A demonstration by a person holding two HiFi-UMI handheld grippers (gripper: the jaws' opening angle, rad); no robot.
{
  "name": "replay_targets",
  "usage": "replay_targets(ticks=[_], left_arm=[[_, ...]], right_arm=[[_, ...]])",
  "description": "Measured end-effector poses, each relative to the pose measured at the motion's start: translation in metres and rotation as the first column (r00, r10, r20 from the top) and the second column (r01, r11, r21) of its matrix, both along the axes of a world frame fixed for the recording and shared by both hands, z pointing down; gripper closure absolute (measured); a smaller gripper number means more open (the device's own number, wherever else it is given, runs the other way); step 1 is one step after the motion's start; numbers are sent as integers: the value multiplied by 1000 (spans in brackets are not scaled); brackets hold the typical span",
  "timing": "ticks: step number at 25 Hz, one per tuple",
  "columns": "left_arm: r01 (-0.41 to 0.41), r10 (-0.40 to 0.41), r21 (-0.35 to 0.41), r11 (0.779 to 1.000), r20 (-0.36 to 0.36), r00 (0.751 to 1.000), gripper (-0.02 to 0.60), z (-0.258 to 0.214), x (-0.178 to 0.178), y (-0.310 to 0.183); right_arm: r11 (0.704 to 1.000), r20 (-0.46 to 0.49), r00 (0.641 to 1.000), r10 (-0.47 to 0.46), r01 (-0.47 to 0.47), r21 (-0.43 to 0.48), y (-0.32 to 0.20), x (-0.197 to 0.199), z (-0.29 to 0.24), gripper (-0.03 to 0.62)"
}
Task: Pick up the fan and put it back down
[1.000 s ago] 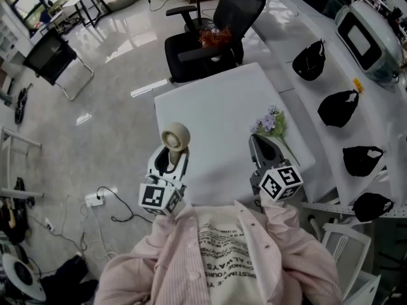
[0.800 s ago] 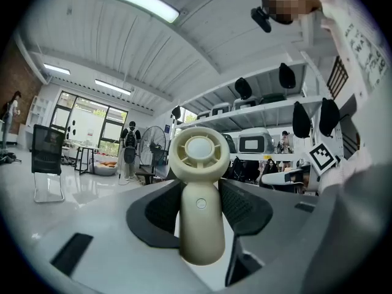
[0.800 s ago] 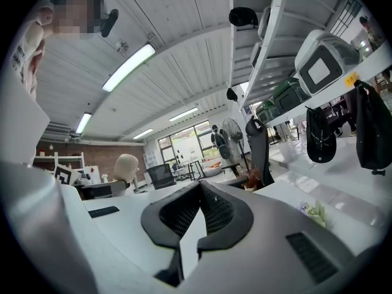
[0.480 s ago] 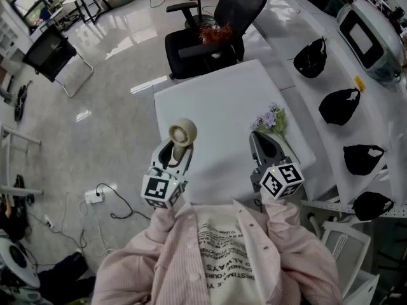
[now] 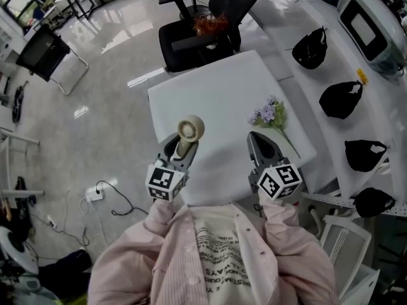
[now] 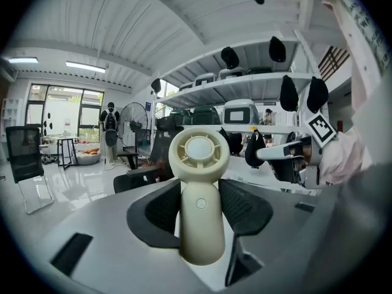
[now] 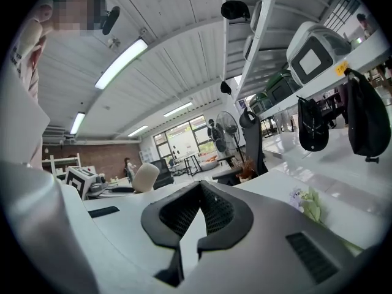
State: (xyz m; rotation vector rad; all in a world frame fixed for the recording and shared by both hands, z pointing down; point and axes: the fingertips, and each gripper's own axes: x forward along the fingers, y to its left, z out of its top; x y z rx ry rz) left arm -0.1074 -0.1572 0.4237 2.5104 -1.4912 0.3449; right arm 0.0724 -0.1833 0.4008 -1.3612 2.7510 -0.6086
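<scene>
Holding the fan (image 6: 199, 164) by its handle, the left gripper (image 5: 180, 147) has both dark pads pressed on the cream handle's sides, jaws partway apart at the handle's width; the fan's round head stands clear above the jaw tips, grille face toward the gripper's camera; in the head view the fan (image 5: 189, 131) sits over the left part of the white table (image 5: 216, 94), near its left edge; can't tell whether its base touches the tabletop; right gripper (image 5: 261, 147) is over the table's near right part, well apart from the fan; in the right gripper view its jaws (image 7: 197, 210) are closed together with nothing between them; a sprig of purple flowers (image 5: 269, 115) lies on the table just beyond the right gripper, toward the right edge; black office chair (image 5: 210, 18) stands at the table's far side; black caps (image 5: 310, 46) hang along the white shelf on the right; person's pink sleeves are at the bottom of the head view.
</scene>
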Motion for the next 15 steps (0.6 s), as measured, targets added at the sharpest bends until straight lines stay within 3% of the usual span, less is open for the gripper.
replay_targets(ticks=[7, 15], left_arm=[[-52, 56, -109, 993, 36, 998, 396, 44, 12, -15], [-123, 141, -216, 969, 69, 988, 396, 92, 31, -32]], right_arm=[[998, -21, 1000, -6, 5, -61, -1, -7, 27, 594], [993, -50, 999, -13, 7, -120, -12, -21, 64, 594]])
